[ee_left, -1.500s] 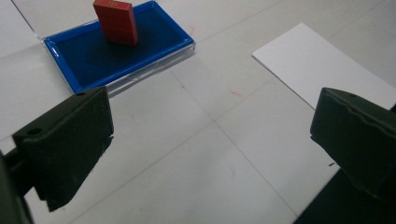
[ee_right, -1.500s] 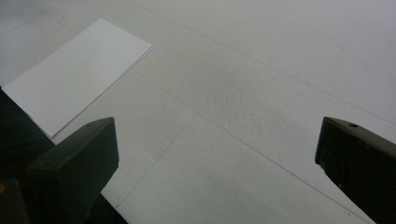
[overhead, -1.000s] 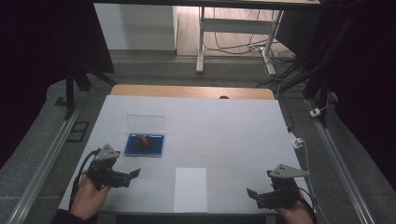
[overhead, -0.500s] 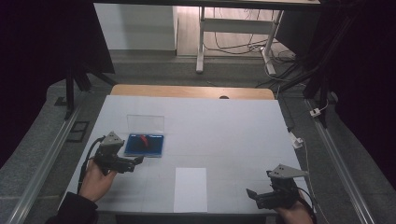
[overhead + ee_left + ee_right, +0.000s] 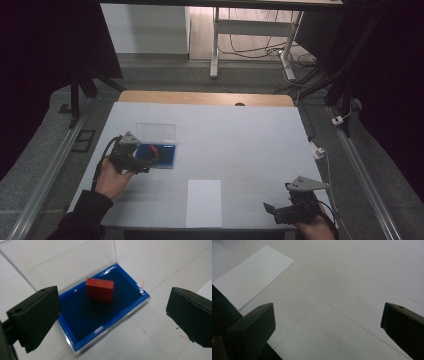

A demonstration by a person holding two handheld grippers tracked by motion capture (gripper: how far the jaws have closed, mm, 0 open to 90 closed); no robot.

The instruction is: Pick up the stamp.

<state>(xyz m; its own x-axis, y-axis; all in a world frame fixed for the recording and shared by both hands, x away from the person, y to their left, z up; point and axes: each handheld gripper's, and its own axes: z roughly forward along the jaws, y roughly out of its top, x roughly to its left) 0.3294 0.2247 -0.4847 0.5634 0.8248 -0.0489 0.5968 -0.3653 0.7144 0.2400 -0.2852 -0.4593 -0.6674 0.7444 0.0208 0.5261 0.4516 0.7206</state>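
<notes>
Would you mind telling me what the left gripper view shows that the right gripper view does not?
Left gripper view alone: a red block lying in a blue tray, with a clear lid standing open behind it, framed by the open left tongs.

Right gripper view alone: a white sheet lying flat, beyond the open right tongs.

Both: the white table and two black jaws set wide apart with nothing between them.

The left gripper (image 5: pixel 150 162), held in the person's left hand (image 5: pixel 114 181), hovers with its jaws spread wide at the near left edge of the blue tray (image 5: pixel 169 159). The right gripper (image 5: pixel 268 209), jaws also wide apart, sits well to the tray's right, nearer the person.
</notes>
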